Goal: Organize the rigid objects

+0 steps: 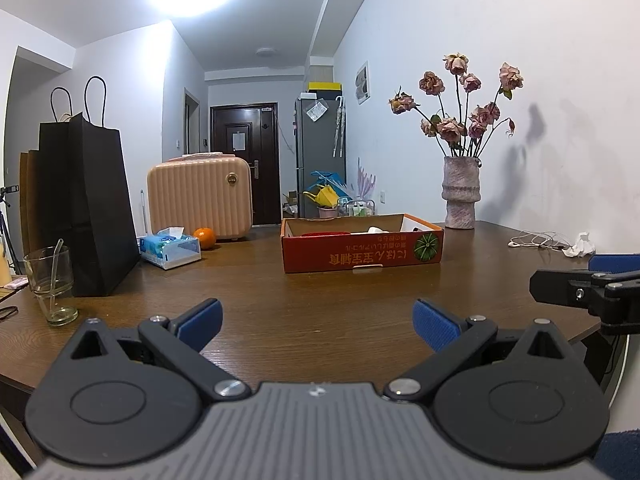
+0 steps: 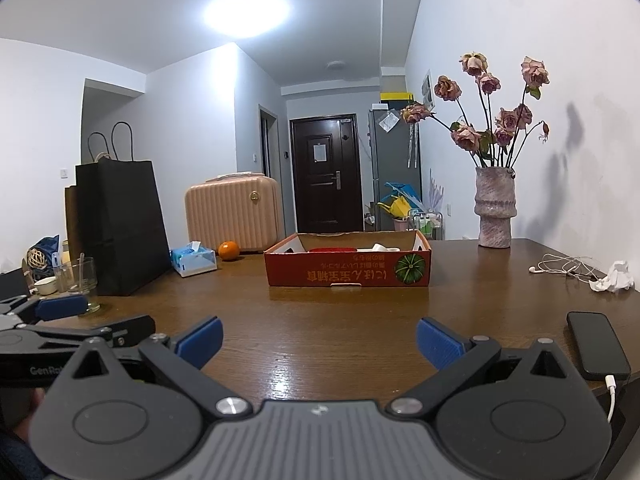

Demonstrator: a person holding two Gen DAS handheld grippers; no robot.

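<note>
Blue-padded fingers of the left claw [image 1: 316,322] are spread wide above the dark brown wooden tabletop [image 1: 320,300], with nothing held between them and no object touched. The right claw [image 2: 319,340] is likewise set wide apart and is empty; its blue pads are poised over bare wood. Each claw is partly seen at the edge of the other's view, so the two are positioned side by side at the near edge of the tabletop.

A shallow red cardboard box [image 1: 362,246] printed with a green pumpkin is placed near the middle of the tabletop, well apart from both claws. A red item and a white item are visible over its rim; their nature cannot be told.

To the left of the box, an orange fruit [image 1: 204,237] is located just beside a blue tissue pack [image 1: 170,250], in front of a ribbed peach-coloured case [image 1: 199,196]. A tall black paper bag [image 1: 90,208] is stood further left, with a clear drinking glass [image 1: 51,280] near it. A textured pinkish ceramic vase of dried roses [image 1: 461,192] is stood by the wall on the right, beyond white wired earphones [image 1: 536,240] and crumpled white paper [image 1: 580,245]. A black smartphone [image 2: 597,349] with a white cable attached is laid just beside the right claw's right finger.
</note>
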